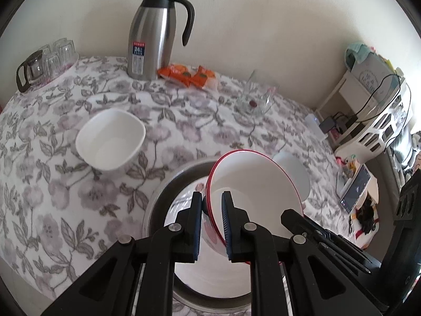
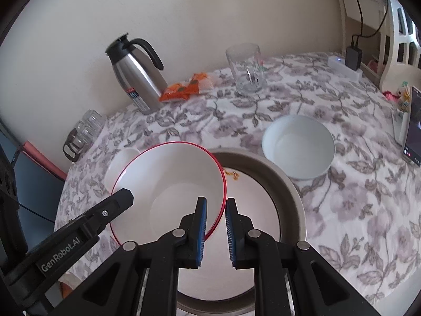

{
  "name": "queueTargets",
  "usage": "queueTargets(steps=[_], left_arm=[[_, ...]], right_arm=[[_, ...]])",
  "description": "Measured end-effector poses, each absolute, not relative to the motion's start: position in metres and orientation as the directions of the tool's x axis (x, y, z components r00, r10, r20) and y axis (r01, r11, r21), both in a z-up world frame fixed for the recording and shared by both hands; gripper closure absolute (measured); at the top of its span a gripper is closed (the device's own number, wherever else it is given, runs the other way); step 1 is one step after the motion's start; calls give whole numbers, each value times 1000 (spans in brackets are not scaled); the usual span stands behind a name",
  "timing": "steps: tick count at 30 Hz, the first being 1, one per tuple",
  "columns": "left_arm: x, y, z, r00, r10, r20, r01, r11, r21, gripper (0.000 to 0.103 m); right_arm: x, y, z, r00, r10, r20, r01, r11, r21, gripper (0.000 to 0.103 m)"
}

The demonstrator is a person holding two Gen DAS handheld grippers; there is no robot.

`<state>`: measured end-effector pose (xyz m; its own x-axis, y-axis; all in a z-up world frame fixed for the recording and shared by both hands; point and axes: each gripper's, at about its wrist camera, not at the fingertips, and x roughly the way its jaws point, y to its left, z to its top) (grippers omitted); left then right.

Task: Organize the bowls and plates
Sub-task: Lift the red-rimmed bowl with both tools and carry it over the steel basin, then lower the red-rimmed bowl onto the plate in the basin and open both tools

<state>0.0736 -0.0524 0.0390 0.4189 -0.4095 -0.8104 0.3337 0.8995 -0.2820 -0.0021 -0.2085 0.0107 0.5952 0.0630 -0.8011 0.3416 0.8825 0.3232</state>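
Note:
A white bowl with a red rim [image 1: 252, 179] [image 2: 171, 179] hangs tilted over a grey metal basin [image 1: 155, 200] [image 2: 289, 181]. A white plate [image 2: 257, 200] lies in the basin. My left gripper [image 1: 211, 202] is shut on the bowl's near rim, and my right gripper [image 2: 215, 208] is shut on the opposite rim. Each gripper shows in the other's view, the right gripper [image 1: 289, 217] low on the right and the left gripper [image 2: 125, 196] on the left. A white square bowl [image 1: 110, 139] stands left of the basin and a white round bowl [image 2: 298, 146] right of it.
On the flowered tablecloth at the back stand a steel thermos jug [image 1: 155, 34], orange snack packets [image 1: 186, 75] and a glass mug [image 2: 246, 68]. Several glasses [image 1: 50, 58] sit far left. A phone [image 2: 411, 126] leans at the right table edge.

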Motion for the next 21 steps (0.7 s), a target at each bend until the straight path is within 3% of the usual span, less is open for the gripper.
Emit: queueTargets(steps=[21], left_arm=[[79,-61,6,334,-347,-877,311,918,-244,88]], right_arm=[[4,-212,-13,530,76,-844,363,880,307,87]])
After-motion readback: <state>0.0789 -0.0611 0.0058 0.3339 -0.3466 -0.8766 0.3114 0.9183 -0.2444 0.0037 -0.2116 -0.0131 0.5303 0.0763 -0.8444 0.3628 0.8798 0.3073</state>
